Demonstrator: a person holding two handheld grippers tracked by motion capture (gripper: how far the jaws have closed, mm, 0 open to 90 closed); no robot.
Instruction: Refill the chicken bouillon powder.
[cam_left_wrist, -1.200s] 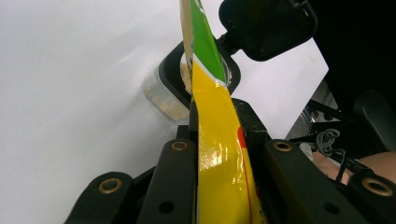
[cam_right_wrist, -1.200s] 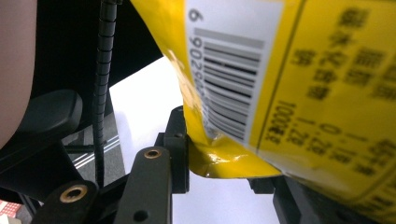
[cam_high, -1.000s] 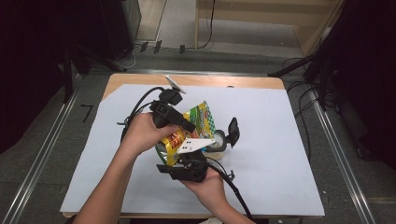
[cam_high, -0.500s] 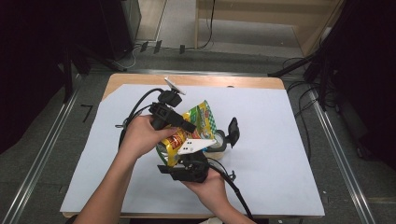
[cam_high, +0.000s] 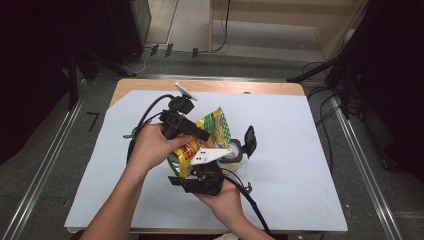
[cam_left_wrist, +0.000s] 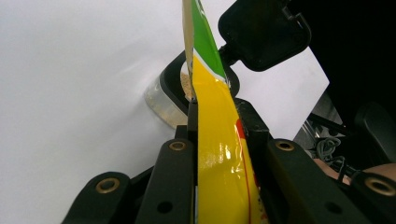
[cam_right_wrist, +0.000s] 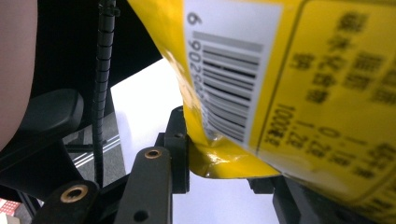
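Note:
A yellow and green snack bag (cam_high: 212, 125) is held tilted above a clear jar (cam_high: 233, 156) whose black flip lid (cam_high: 249, 140) stands open. My left gripper (cam_high: 194, 132) is shut on the bag's side from the left. In the left gripper view the bag (cam_left_wrist: 219, 140) is pinched edge-on between the jaws of the left gripper (cam_left_wrist: 218, 112), its green top over the jar (cam_left_wrist: 163, 95), which holds pale grains. My right gripper (cam_high: 196, 169) is shut on the bag's lower end from below. The right gripper (cam_right_wrist: 219, 158) clamps the bottom corner of the bag (cam_right_wrist: 261, 93) under its barcode.
A large white sheet (cam_high: 300, 150) covers the wooden table (cam_high: 150, 85). Black cables (cam_high: 142, 120) trail from both grippers. Metal rails (cam_high: 360, 165) run along both sides of the table, with dark equipment beyond.

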